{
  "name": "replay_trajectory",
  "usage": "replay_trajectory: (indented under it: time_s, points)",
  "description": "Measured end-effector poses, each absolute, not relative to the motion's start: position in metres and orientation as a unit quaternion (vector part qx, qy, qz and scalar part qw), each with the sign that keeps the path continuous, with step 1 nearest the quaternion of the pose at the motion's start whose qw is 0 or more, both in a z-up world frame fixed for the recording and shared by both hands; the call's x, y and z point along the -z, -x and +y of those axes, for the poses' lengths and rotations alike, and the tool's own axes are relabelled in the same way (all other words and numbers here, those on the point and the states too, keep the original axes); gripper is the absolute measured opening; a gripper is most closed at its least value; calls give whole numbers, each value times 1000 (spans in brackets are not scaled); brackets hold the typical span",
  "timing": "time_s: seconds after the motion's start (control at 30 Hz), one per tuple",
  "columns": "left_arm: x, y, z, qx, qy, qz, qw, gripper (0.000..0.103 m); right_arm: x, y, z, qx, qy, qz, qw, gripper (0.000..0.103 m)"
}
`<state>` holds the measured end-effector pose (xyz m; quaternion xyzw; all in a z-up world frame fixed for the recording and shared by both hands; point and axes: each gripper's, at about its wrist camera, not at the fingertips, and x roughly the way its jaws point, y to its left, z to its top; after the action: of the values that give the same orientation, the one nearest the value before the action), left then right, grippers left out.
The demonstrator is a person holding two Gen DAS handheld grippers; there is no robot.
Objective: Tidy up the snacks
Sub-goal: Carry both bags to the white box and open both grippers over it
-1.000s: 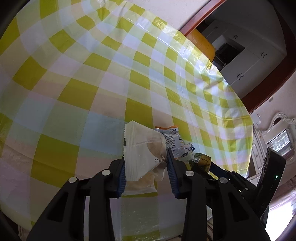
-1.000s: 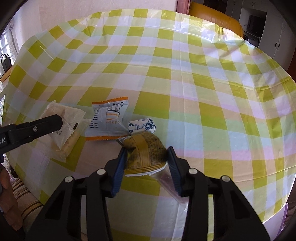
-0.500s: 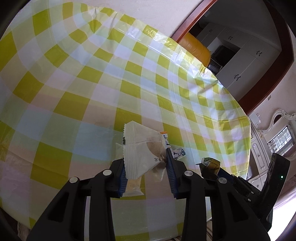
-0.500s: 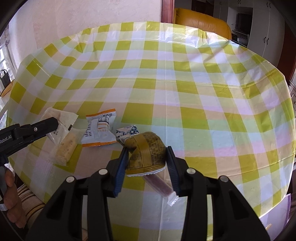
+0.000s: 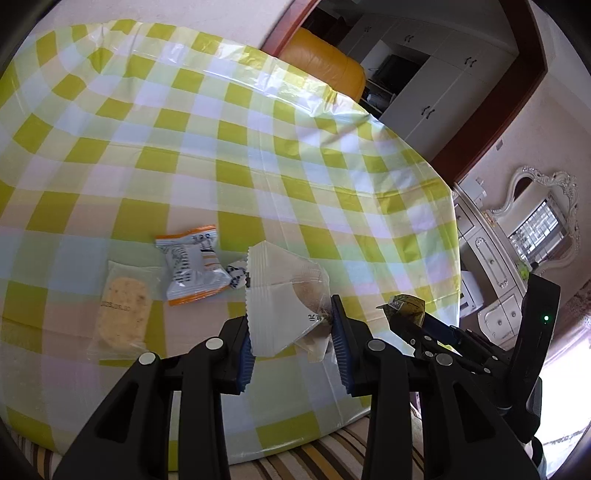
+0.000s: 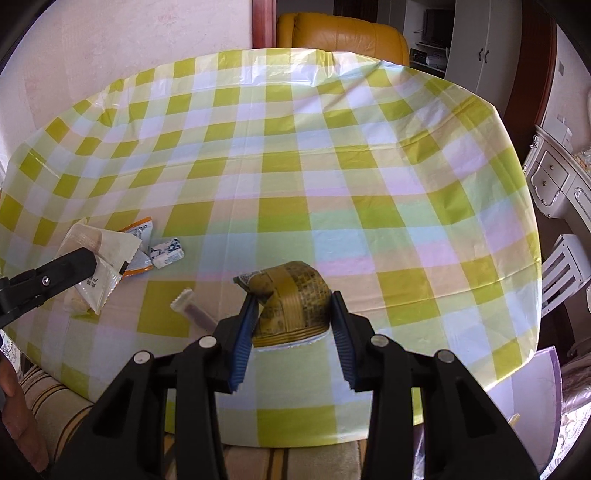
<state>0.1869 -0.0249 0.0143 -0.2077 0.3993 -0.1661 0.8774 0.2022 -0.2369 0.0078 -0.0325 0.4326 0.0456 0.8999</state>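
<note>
My left gripper (image 5: 293,325) is shut on a white snack packet (image 5: 280,295) and holds it above the table. My right gripper (image 6: 293,314) is shut on a brown-gold snack packet (image 6: 291,302), also lifted. That packet shows at the right in the left wrist view (image 5: 404,308). On the checked tablecloth (image 5: 221,147) lie an orange-trimmed white packet (image 5: 192,264), a clear-wrapped biscuit (image 5: 122,306) and a small blue-white candy (image 6: 166,253). A purple stick packet (image 6: 194,310) lies left of my right gripper.
An orange leather chair (image 6: 343,31) stands behind the table's far edge. White cabinets (image 5: 436,88) are at the back right. A striped cushion (image 5: 332,458) lies below the table's near edge. A white dresser (image 6: 554,181) stands to the right.
Both grippers have risen and pulled back from the table with their packets. The biscuit, orange-trimmed packet and purple stick have come into clear view below.
</note>
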Motion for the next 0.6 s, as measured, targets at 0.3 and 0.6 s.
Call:
replay_trajectory:
  time_s: [0.3, 0.6]
  points:
    - [-16, -182, -103, 236, 154, 424, 861, 35, -5, -183, -308, 19, 7, 447, 895, 40]
    - [-17, -170, -190, 309, 89, 443, 837, 35, 10, -158, -380, 88, -10, 467, 880, 40]
